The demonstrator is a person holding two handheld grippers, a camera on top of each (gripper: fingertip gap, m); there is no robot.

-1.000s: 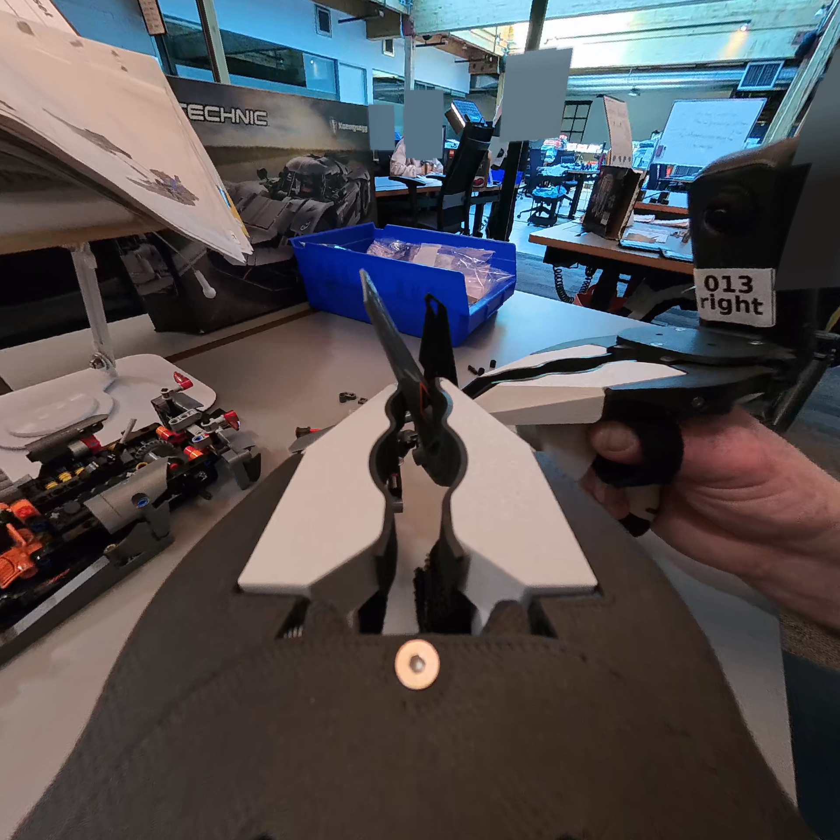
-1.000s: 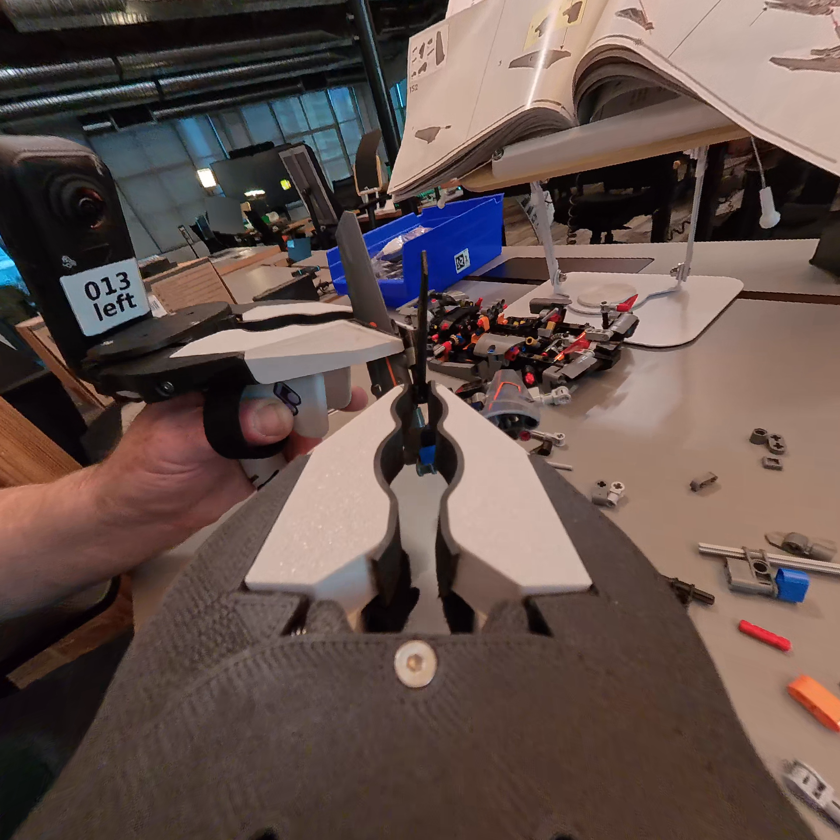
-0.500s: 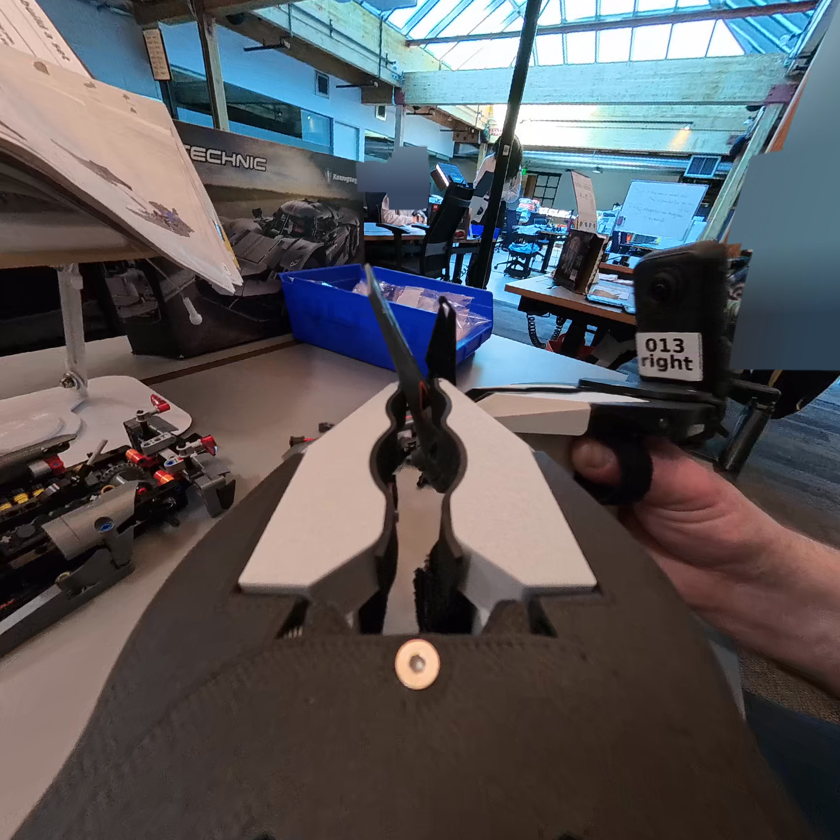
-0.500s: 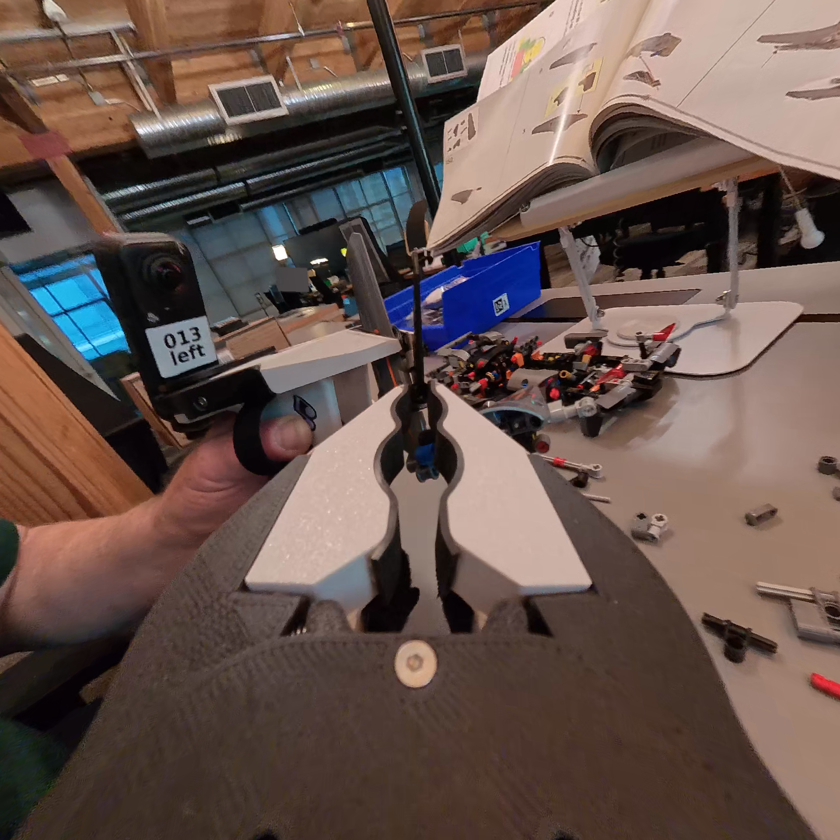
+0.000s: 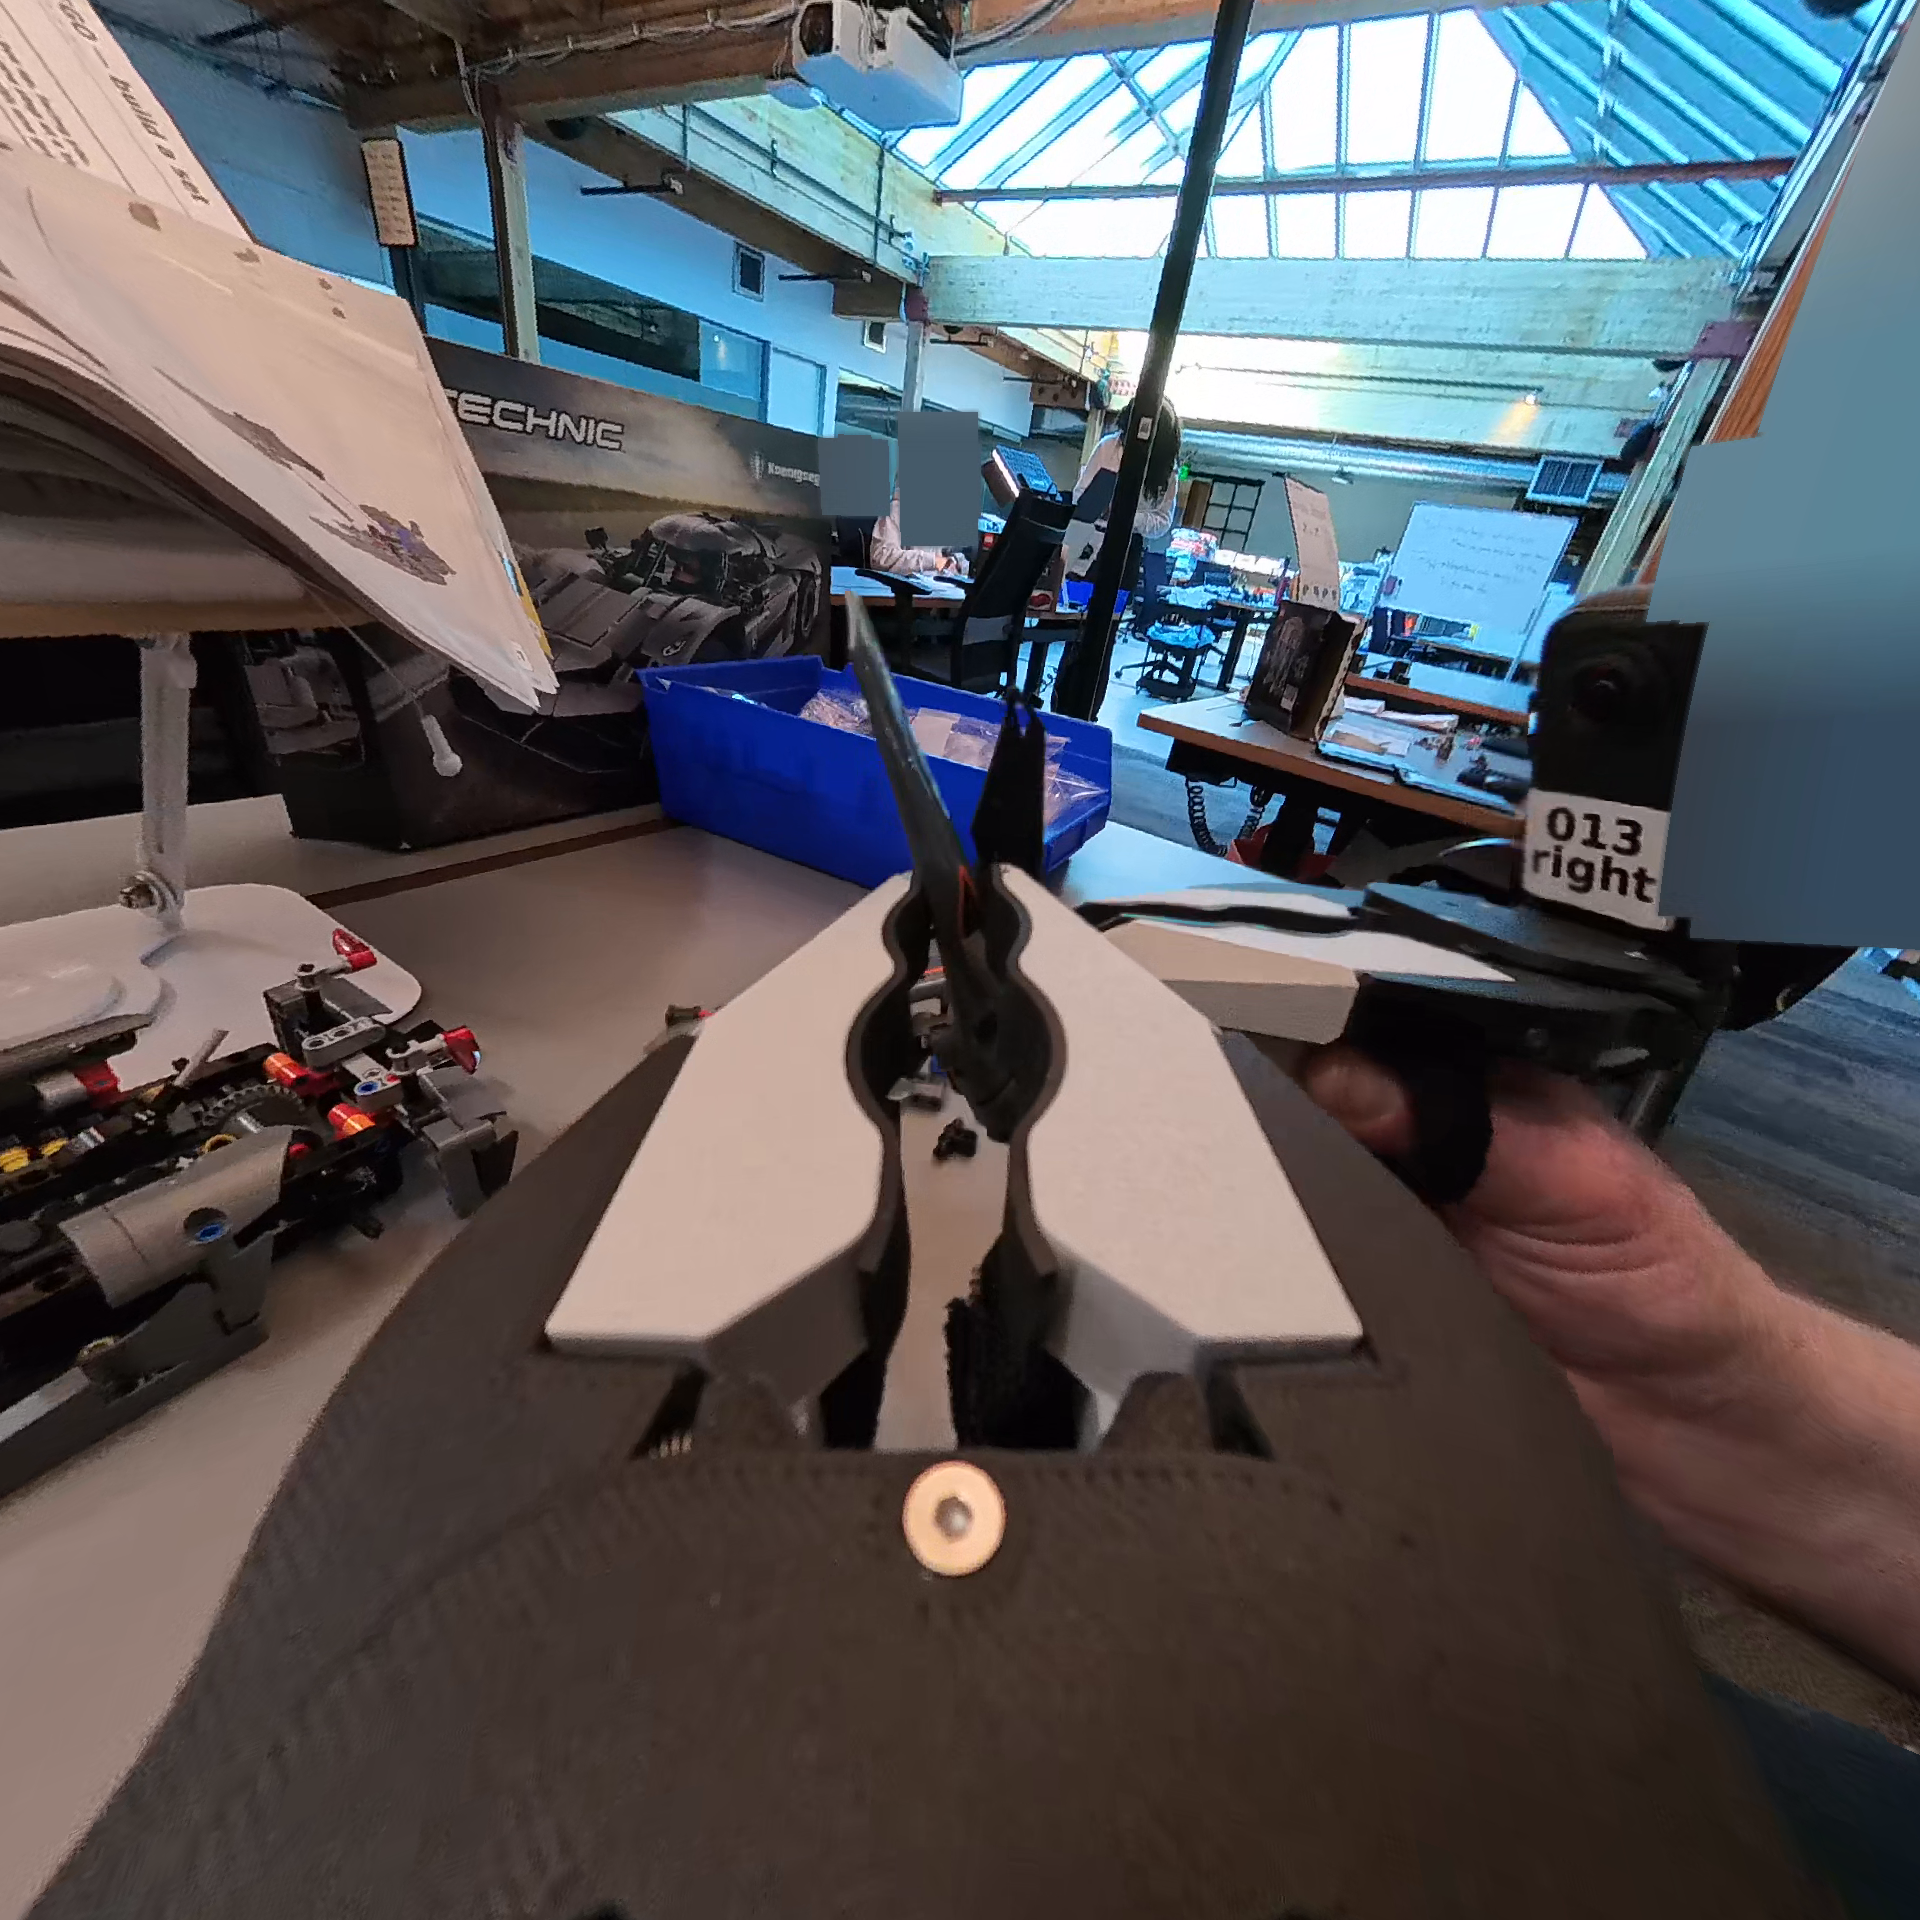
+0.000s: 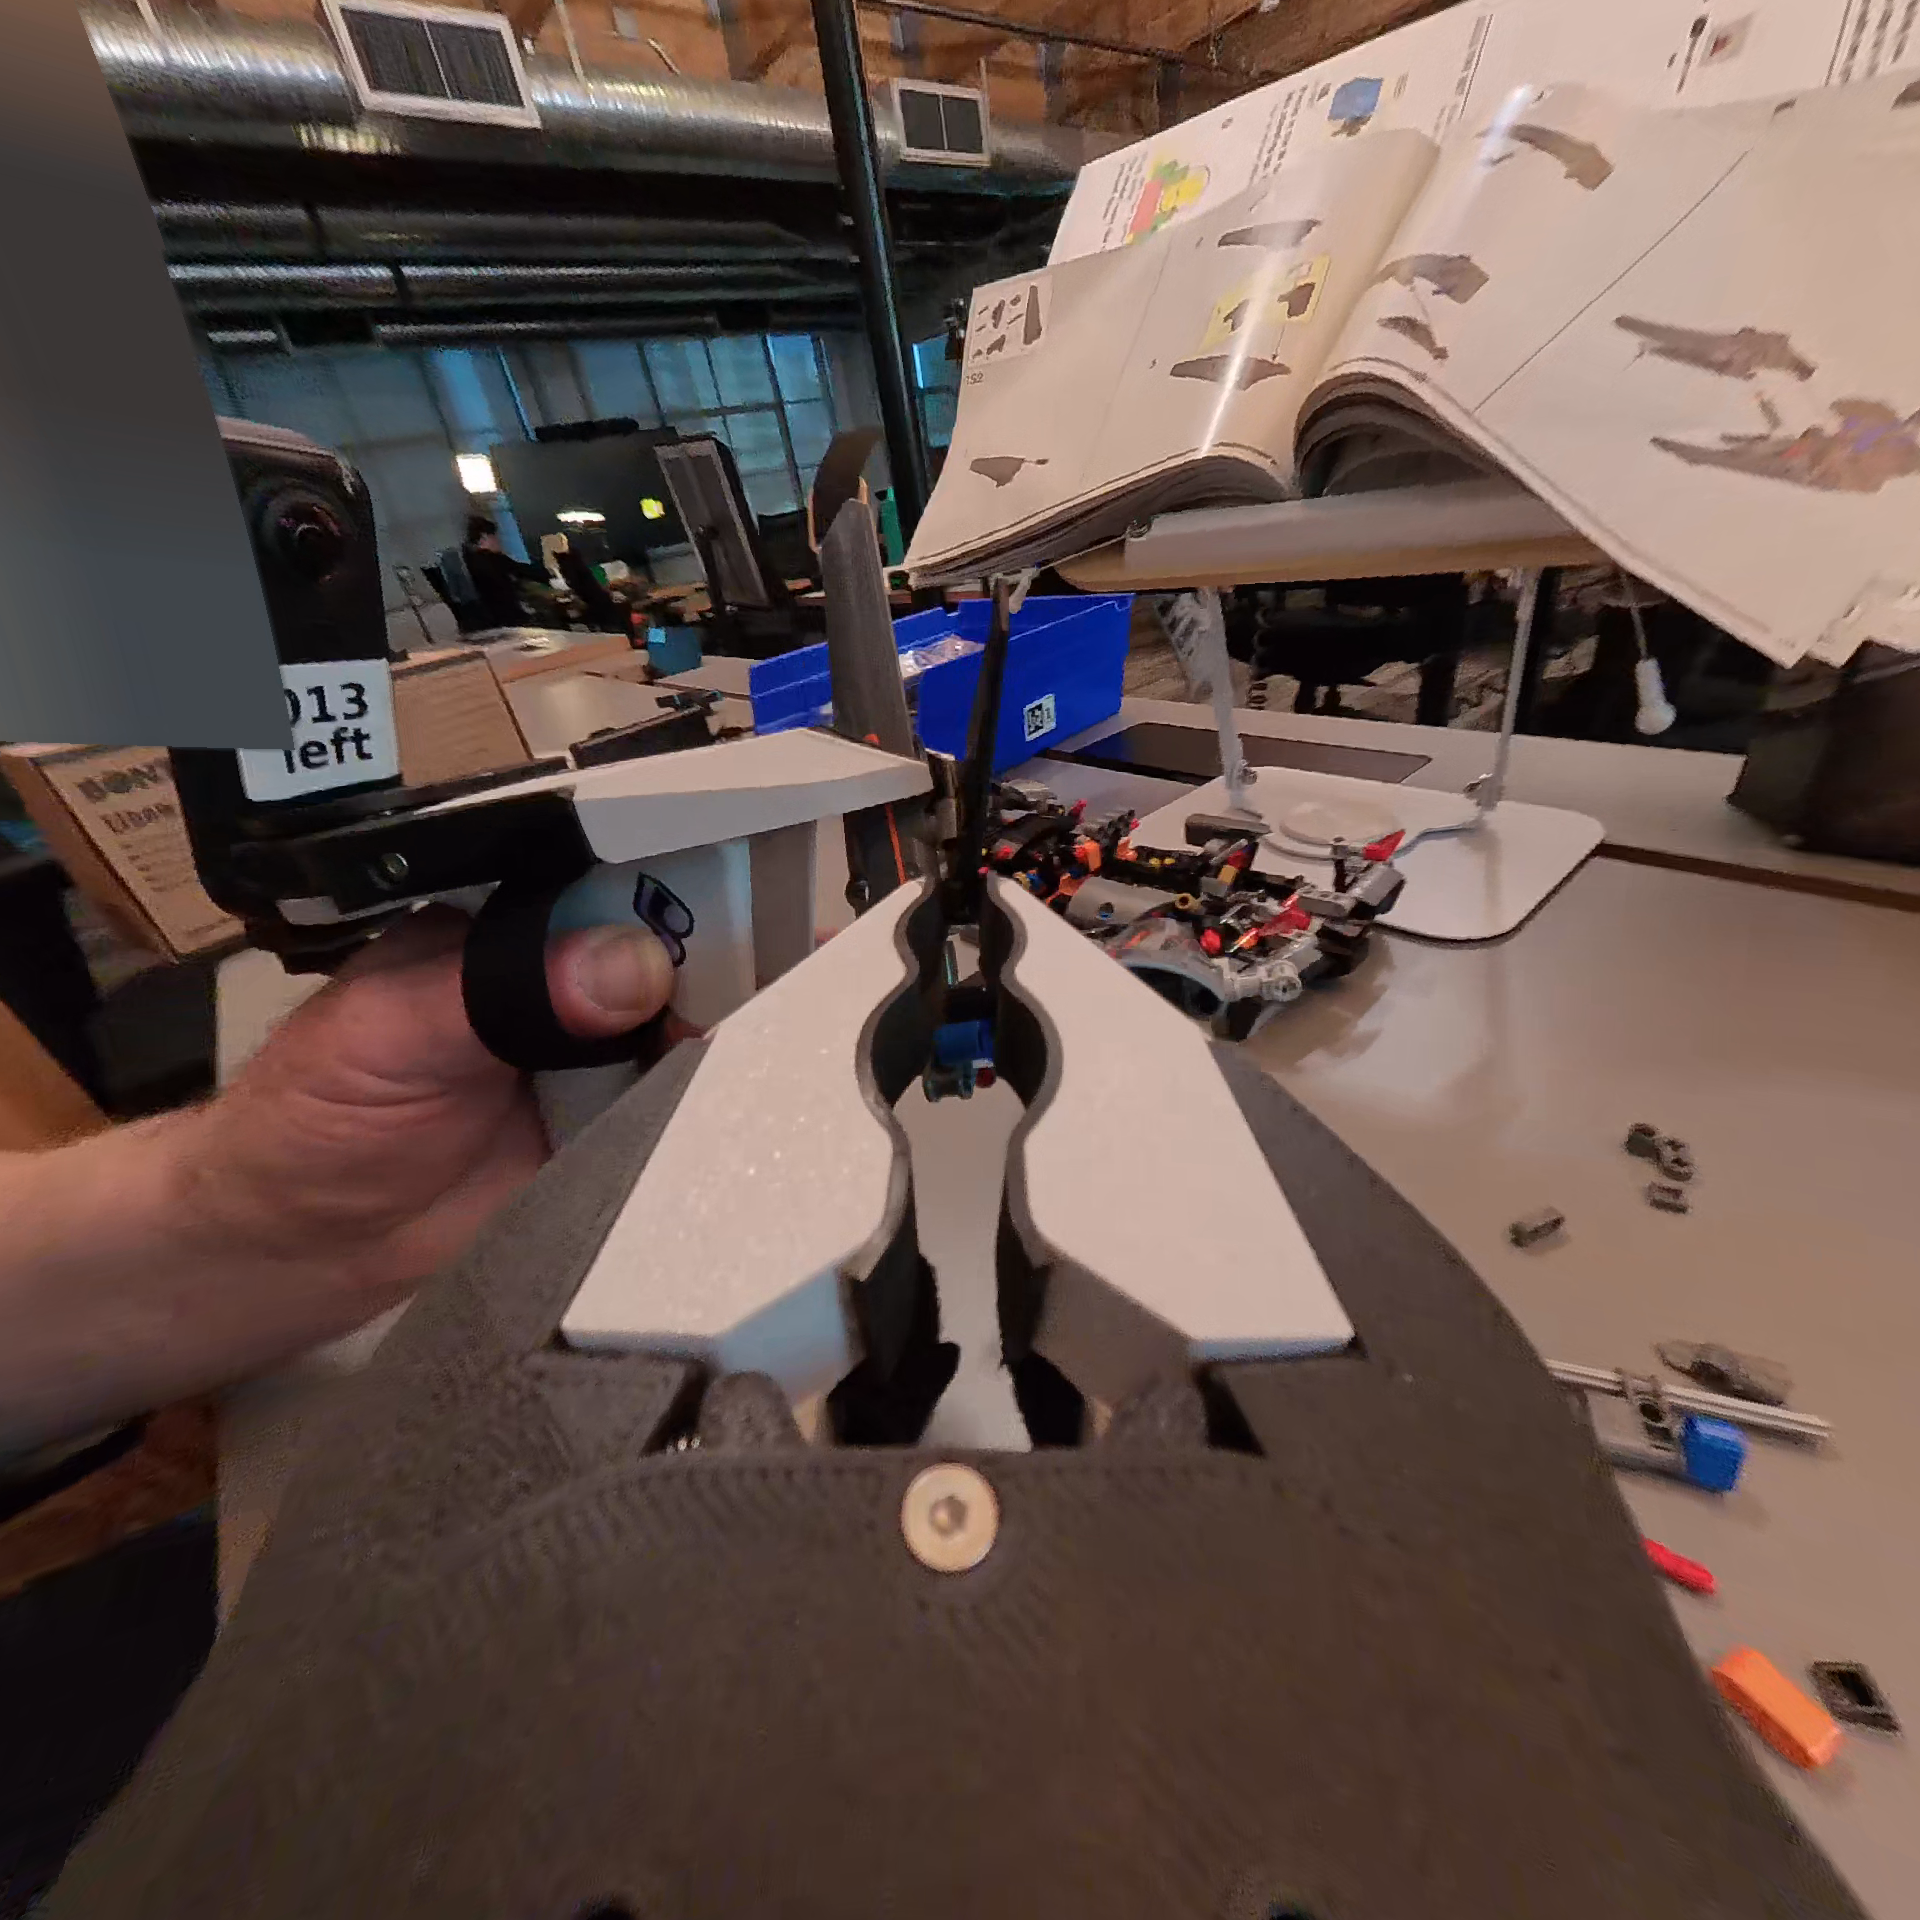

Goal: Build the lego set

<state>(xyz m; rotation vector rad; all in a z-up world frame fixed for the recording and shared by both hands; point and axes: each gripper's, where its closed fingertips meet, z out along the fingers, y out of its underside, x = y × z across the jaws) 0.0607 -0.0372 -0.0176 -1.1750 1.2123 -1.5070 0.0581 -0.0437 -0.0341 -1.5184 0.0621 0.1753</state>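
Skylit timber roof (image 5: 1351, 156), desks (image 5: 1330, 727), whiteboard (image 5: 1475, 561), ceiling ducts (image 6: 623, 114)

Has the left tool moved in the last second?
Yes. The left tool has tipped upward: the blue bin now sits lower in its view, below the tool's tips.

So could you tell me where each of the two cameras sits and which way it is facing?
Left wrist view: sits on the left gripper, looking forward over the table toward the blue bin; the right gripper and the hand holding it enter from the right.
Right wrist view: sits on the right gripper, facing the instruction book; the other gripper comes in from the left, held by a hand.
Shared: the half-built car and the bin.
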